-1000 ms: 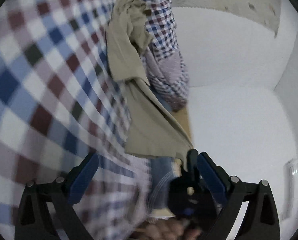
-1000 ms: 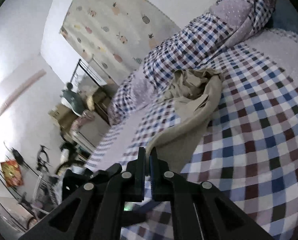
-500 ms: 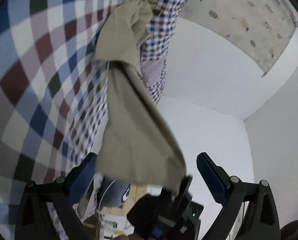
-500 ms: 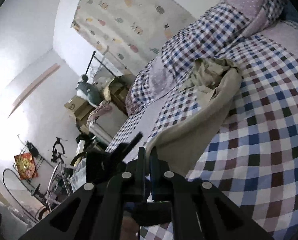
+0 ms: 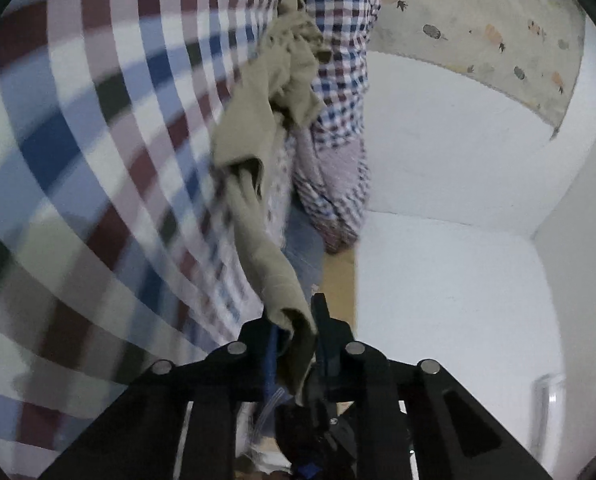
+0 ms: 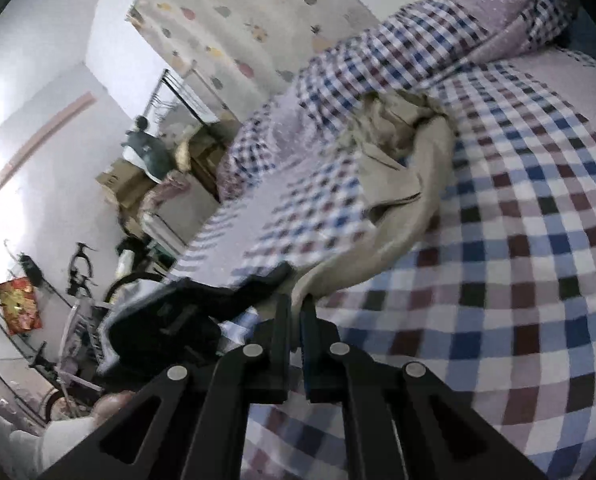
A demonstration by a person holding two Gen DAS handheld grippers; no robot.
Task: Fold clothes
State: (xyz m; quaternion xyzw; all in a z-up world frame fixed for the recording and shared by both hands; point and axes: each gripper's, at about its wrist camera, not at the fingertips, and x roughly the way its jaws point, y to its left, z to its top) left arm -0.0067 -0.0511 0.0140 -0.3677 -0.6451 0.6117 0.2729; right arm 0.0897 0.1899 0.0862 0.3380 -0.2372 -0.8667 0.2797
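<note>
On the checked bedspread (image 6: 517,280), khaki garment (image 6: 413,184) runs lengthwise away from both tools toward the pillows, far end bunched. Left gripper (image 5: 294,330) and right gripper (image 6: 296,312) both clamped on its near edge, side by side, equally near.

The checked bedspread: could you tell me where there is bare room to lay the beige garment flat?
The checked bedspread is bare beside the beige garment, on the side away from the bed edge. It is crowded near the bunched quilt, where the garment lies crumpled.
</note>
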